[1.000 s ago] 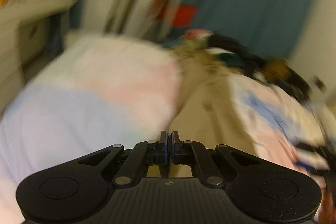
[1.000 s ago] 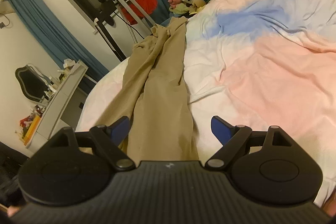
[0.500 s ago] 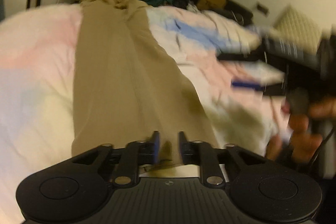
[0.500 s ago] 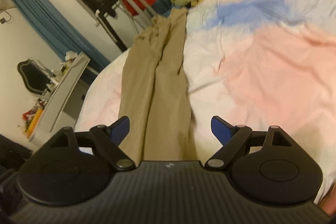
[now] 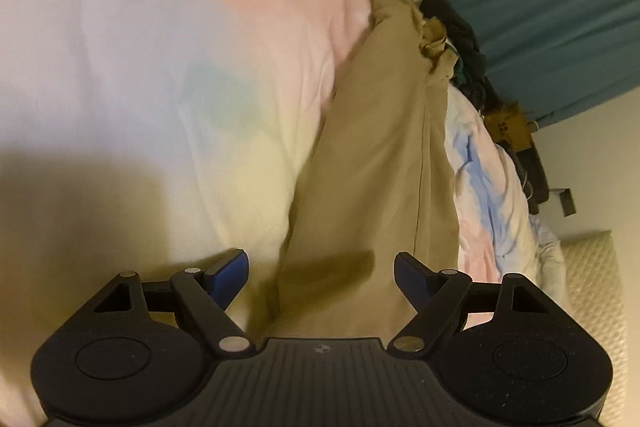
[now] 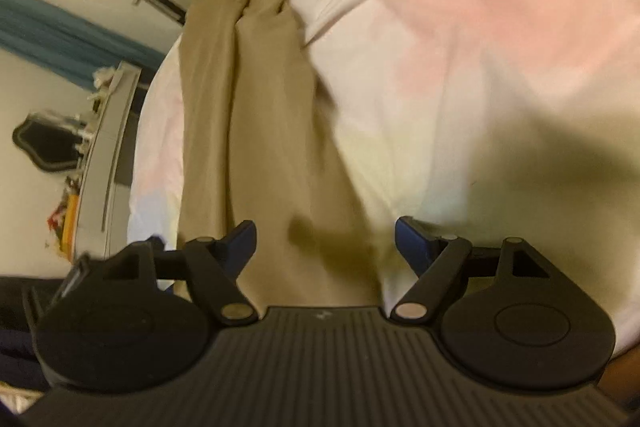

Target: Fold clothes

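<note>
The tan trousers (image 5: 372,163) are laid lengthwise on the pastel duvet (image 5: 140,67), legs side by side and running away from both cameras toward a bunched waist at the far end, with the hems nearest the grippers. The cloth is judged to be light, soft and limp: it will sag and slide when lifted, so a pinch at a single point would let the rest trail. The near hem corners are judged the best places to be taken, one by each gripper, so that both layers are caught and the legs can be carried over toward the waist. The left gripper (image 5: 322,269) is seen with its jaws just spread apart over the hem, nothing pressed between them; the right gripper (image 6: 324,241) is likewise unclenched, its jaws having just narrowed slightly, with the trouser leg below the gap but not pinched. In the left wrist view a heap of dark clothes (image 5: 460,39), a teal curtain (image 5: 540,7) and a quilted headboard (image 5: 588,287) are shown. Only in the right wrist view are the crease between the two legs, a white dresser (image 6: 108,155) and a dark-framed mirror (image 6: 44,147) made visible.
</note>
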Demonstrator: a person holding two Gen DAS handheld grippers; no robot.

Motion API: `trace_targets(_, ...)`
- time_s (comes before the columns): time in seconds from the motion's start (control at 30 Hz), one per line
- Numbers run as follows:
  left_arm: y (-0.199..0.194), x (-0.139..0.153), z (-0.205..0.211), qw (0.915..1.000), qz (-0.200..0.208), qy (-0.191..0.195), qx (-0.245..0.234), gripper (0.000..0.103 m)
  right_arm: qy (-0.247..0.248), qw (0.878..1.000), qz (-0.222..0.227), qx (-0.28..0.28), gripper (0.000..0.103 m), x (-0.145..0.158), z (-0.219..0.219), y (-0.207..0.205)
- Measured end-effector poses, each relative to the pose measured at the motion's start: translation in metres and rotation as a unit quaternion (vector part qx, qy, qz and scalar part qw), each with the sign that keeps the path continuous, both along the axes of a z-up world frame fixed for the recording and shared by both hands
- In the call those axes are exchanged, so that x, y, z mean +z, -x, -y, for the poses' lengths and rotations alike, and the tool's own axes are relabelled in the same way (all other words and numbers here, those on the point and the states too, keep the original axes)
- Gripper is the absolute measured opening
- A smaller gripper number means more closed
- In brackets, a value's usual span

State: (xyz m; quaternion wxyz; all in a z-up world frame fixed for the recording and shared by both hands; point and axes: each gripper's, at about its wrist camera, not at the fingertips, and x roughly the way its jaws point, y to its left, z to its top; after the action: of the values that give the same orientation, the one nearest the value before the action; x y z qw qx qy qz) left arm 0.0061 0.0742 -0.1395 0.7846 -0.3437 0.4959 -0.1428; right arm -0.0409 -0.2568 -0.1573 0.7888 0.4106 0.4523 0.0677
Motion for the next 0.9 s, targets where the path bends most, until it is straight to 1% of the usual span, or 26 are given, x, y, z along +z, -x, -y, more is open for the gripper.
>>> trace_targets(0.03,0.001,-0.003,-0.001,0.9999,-0.009,0.014,-0.001,0.080,-0.020,1.000,-0.004,0.001,0.079,-0.002,0.001,0.002)
trace_targets(0.1,0.005,-0.009,-0.002,0.9988,-0.030,0.037,-0.006,0.072,-0.056,0.998,-0.011,0.001,0.078,-0.006,0.002,0.005)
trace_targets(0.13,0.006,-0.011,-0.003,0.9982,-0.041,0.044,-0.009,0.062,-0.061,0.998,-0.014,0.001,0.078,-0.007,0.001,0.006)
trace_targets(0.17,0.005,-0.014,-0.003,0.9977,-0.050,0.044,-0.011,0.049,-0.062,0.998,-0.017,0.003,0.076,-0.008,-0.001,0.008)
trace_targets(0.2,0.007,-0.016,-0.001,0.9977,-0.055,0.038,-0.014,0.033,-0.056,0.998,-0.018,0.008,0.073,-0.007,-0.005,0.009)
trace_targets(0.23,0.010,-0.018,0.002,0.9976,-0.060,0.031,-0.018,0.027,-0.043,0.999,-0.020,0.015,0.067,-0.005,-0.010,0.010)
trace_targets(0.27,0.011,-0.016,0.003,0.9977,-0.057,0.030,-0.021,0.016,-0.029,0.999,-0.023,0.017,0.054,-0.003,-0.013,0.011)
trace_targets(0.3,0.011,-0.014,0.005,0.9978,-0.053,0.030,-0.024,0.013,-0.017,0.999,-0.025,0.017,0.043,0.000,-0.015,0.012)
trace_targets(0.33,0.011,-0.012,0.006,0.9980,-0.050,0.029,-0.027,0.010,-0.005,0.999,-0.027,0.017,0.038,0.003,-0.016,0.012)
trace_targets(0.37,0.012,-0.007,0.007,0.9983,-0.044,0.028,-0.026,0.010,0.008,0.999,-0.029,0.017,0.025,0.006,-0.018,0.013)
trace_targets(0.4,0.013,-0.001,0.008,0.9986,-0.038,0.026,-0.028,0.009,0.020,0.999,-0.031,0.017,0.014,0.009,-0.019,0.014)
trace_targets(0.43,0.014,0.005,0.010,0.9988,-0.031,0.024,-0.030,0.009,0.021,0.999,-0.031,0.017,0.012,0.012,-0.018,0.015)
trace_targets(0.47,0.015,0.013,0.010,0.9986,-0.027,0.034,-0.030,0.009,0.017,0.999,-0.022,0.016,0.010,0.021,-0.015,0.016)
trace_targets(0.53,0.015,0.038,0.010,0.9981,-0.004,0.051,-0.036,0.008,0.012,1.000,0.001,0.014,0.009,0.042,-0.008,0.017)
trace_targets(0.63,0.016,0.081,0.012,0.9962,0.039,0.069,-0.036,0.008,0.019,0.998,0.062,0.012,0.008,0.092,0.003,0.021)
trace_targets(0.73,0.021,0.125,0.015,0.9926,0.083,0.084,-0.028,0.008,0.015,0.993,0.114,0.005,0.008,0.137,0.018,0.026)
trace_targets(0.8,0.029,0.140,0.018,0.9904,0.103,0.089,-0.025,0.008,0.014,0.989,0.145,0.002,0.008,0.165,0.026,0.029)
trace_targets(0.83,0.038,0.145,0.018,0.9891,0.110,0.094,-0.025,0.008,0.016,0.988,0.155,0.003,0.008,0.172,0.030,0.034)
trace_targets(0.9,0.056,0.147,0.019,0.9880,0.116,0.098,-0.027,0.008,0.019,0.985,0.173,0.005,0.008,0.182,0.039,0.045)
